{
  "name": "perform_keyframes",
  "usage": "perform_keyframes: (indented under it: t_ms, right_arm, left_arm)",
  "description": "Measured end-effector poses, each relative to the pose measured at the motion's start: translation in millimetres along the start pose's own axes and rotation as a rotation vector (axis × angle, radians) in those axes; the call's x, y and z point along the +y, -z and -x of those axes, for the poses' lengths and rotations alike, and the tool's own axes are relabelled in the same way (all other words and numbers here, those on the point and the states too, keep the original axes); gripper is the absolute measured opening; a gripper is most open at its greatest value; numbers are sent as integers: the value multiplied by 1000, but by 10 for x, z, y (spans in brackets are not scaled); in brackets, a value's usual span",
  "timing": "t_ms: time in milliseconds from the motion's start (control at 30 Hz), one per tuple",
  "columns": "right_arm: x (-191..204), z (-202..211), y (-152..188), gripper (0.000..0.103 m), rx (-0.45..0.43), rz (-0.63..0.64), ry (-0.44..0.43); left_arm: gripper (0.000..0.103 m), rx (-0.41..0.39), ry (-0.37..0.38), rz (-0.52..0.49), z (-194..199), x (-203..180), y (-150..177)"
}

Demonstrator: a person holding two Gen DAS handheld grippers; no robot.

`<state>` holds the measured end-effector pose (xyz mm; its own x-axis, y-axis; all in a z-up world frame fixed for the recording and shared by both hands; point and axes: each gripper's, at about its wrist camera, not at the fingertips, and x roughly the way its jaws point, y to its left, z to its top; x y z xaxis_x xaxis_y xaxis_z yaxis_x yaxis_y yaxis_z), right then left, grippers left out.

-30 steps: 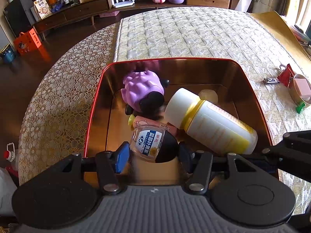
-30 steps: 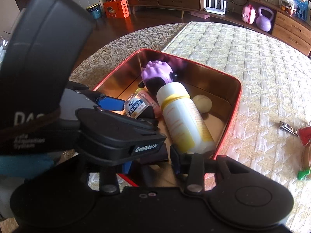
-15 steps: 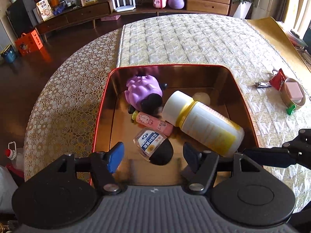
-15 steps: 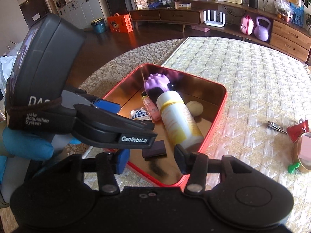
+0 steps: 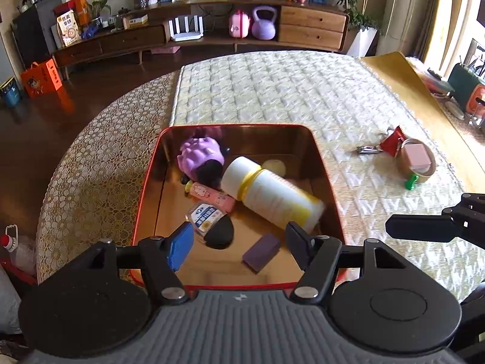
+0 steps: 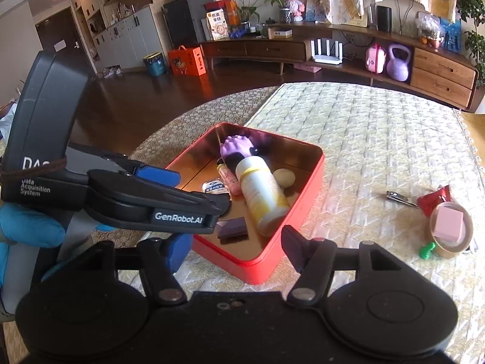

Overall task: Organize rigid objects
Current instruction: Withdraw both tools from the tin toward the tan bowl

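Observation:
A red tin box point(image 5: 145, 182) point(image 6: 306, 200) with a gold inside holds a purple toy point(image 5: 198, 154), a white bottle with a yellow band point(image 5: 272, 195) point(image 6: 262, 195), a pink tube point(image 5: 212, 195), a small clear bottle with a black cap point(image 5: 209, 220), a cream oval point(image 5: 274, 166) and a purple block point(image 5: 262, 251) point(image 6: 233, 227). My left gripper point(image 5: 239, 242) hangs open above the box's near end, empty. My right gripper point(image 6: 236, 250) is over the box's near corner, its jaws opening with nothing between them. The left tool's near finger point(image 6: 182, 209) crosses the right wrist view.
On the quilted cloth right of the box lie a nail clipper point(image 5: 368, 150) point(image 6: 398, 198), a red packet point(image 5: 394, 142), a tape roll with a pink block in it point(image 5: 416, 159) point(image 6: 451, 230) and a green pin point(image 5: 410, 183). A blue-gloved hand point(image 6: 27, 227) holds the left tool. The table's round edge and dark floor lie left.
The left gripper let go of the small clear bottle, which now lies in the box. Both grippers drew back and up from the box. The right jaws spread wider.

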<state>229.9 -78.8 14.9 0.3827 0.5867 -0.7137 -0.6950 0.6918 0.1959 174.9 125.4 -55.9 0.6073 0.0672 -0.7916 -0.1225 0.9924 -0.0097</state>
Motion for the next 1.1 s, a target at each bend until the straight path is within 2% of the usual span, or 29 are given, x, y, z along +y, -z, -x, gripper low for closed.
perform_keyframes:
  t_ms: [200, 300, 400, 767, 1100]
  right_arm:
    - [-163, 217, 126, 69, -38, -32, 14]
    - [-277, 309, 195, 73, -50, -56, 26]
    - [-402, 406, 262, 74, -61, -77, 32]
    - [-942, 760, 547, 100, -136, -168, 117]
    - [-1445, 880, 702, 103, -145, -231, 192]
  left_arm:
    - [67, -22, 29, 8, 128, -132, 35]
    - [73, -33, 51, 14, 175, -212, 63]
    - [73, -36, 68, 7, 193, -313, 85]
    - [79, -60, 136, 9, 163, -738, 121]
    - [79, -75, 178, -33, 54, -1199, 131]
